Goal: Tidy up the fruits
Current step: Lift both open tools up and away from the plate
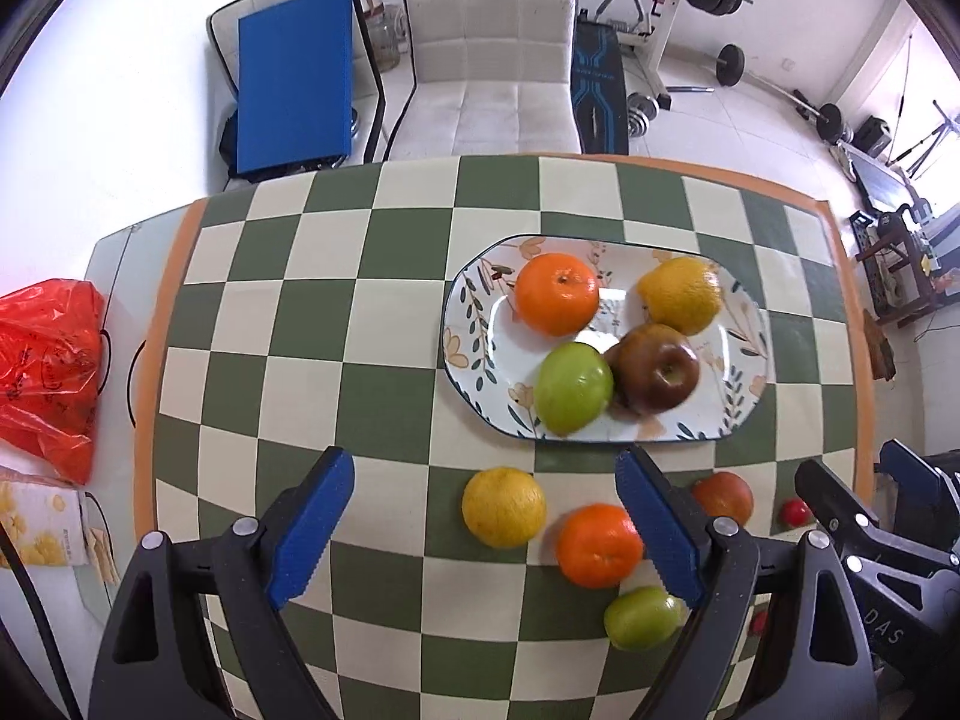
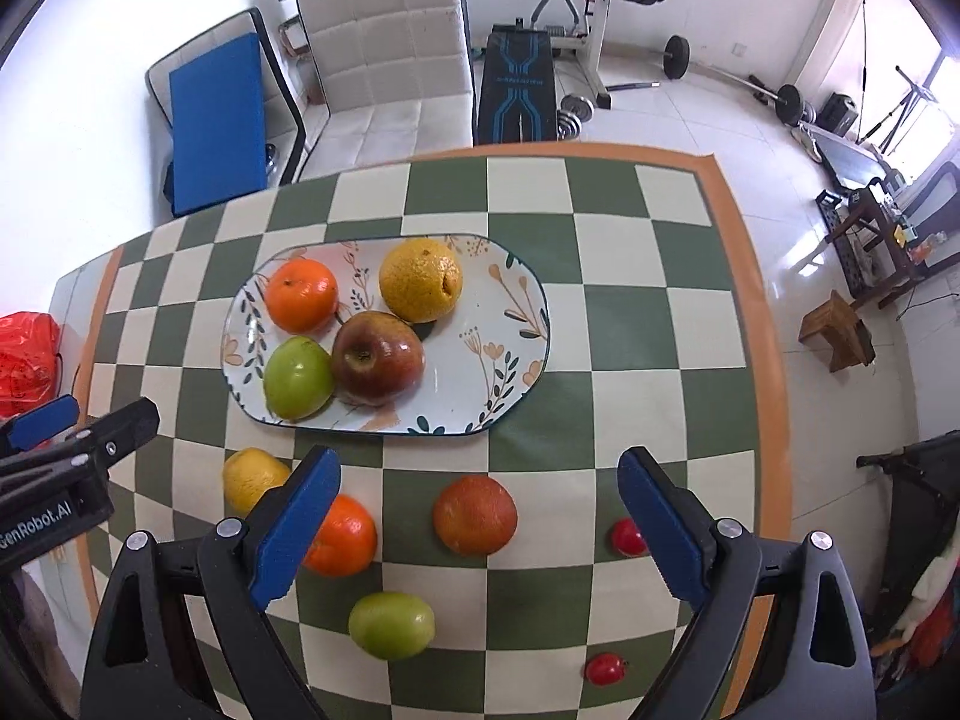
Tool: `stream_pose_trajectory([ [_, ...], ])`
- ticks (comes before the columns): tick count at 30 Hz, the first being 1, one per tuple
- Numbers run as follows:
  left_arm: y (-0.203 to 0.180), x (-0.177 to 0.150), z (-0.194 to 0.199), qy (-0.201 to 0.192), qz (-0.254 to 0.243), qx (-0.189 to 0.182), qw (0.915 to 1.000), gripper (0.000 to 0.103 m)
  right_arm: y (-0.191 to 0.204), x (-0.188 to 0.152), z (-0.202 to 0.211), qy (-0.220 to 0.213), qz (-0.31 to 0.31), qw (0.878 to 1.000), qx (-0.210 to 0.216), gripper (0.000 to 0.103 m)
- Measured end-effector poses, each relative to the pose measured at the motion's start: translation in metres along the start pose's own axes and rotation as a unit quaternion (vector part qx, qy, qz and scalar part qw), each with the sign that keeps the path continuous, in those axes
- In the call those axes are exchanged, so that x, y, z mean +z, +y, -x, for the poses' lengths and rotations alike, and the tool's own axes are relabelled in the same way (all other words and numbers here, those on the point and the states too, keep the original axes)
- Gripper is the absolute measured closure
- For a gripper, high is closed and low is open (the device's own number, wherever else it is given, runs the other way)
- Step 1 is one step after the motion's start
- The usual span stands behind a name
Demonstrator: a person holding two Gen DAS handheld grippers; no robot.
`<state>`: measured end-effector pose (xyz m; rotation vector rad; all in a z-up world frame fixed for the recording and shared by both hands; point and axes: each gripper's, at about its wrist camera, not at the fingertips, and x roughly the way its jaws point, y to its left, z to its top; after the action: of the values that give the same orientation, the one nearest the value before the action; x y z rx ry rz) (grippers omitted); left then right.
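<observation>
A floral oval plate (image 1: 474, 324) (image 2: 510, 324) holds an orange (image 1: 557, 293) (image 2: 301, 294), a yellow citrus (image 1: 681, 294) (image 2: 421, 279), a green apple (image 1: 573, 387) (image 2: 298, 377) and a dark red apple (image 1: 659, 375) (image 2: 378, 357). Loose on the checked cloth nearer me lie a yellow citrus (image 1: 504, 507) (image 2: 252, 478), an orange (image 1: 597, 546) (image 2: 342, 535), a green apple (image 1: 642, 618) (image 2: 391, 625), a reddish orange fruit (image 1: 723, 497) (image 2: 474, 514) and two small red fruits (image 2: 627, 537) (image 2: 606, 668). My left gripper (image 1: 486, 525) and right gripper (image 2: 480, 525) hover open above them, holding nothing.
A red plastic bag (image 1: 45, 360) and a carton (image 1: 42, 525) sit at the table's left end. Beyond the far edge stand a white padded chair (image 1: 489, 54), a blue board (image 1: 294, 78) and gym weights. A wooden stool (image 2: 837, 330) is on the floor to the right.
</observation>
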<state>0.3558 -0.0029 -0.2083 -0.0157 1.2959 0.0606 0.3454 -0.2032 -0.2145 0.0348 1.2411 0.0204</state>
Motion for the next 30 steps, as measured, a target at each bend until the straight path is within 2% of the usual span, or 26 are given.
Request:
stream_pose_trajectory([
  [11,-0.001,-0.043,0.075,-0.068,-0.006,-0.003,0.9977,0.014,-0.001,-0.037,0.087,-0.061,0.009,0.998,-0.005,0.007],
  [19,-0.004,-0.063,0.121,-0.105,-0.018,-0.007,0.9943,0.014,-0.001,-0.059,0.139,-0.097,0.001,0.995,0.008,0.007],
  [24,-0.007,-0.071,0.140,-0.126,-0.025,-0.007,0.9917,0.014,0.000,-0.068,0.160,-0.115,-0.005,0.993,0.015,0.007],
  [30,-0.008,-0.076,0.144,-0.125,-0.018,-0.018,0.9919,0.014,-0.001,-0.073,0.167,-0.125,-0.016,0.992,0.026,0.007],
])
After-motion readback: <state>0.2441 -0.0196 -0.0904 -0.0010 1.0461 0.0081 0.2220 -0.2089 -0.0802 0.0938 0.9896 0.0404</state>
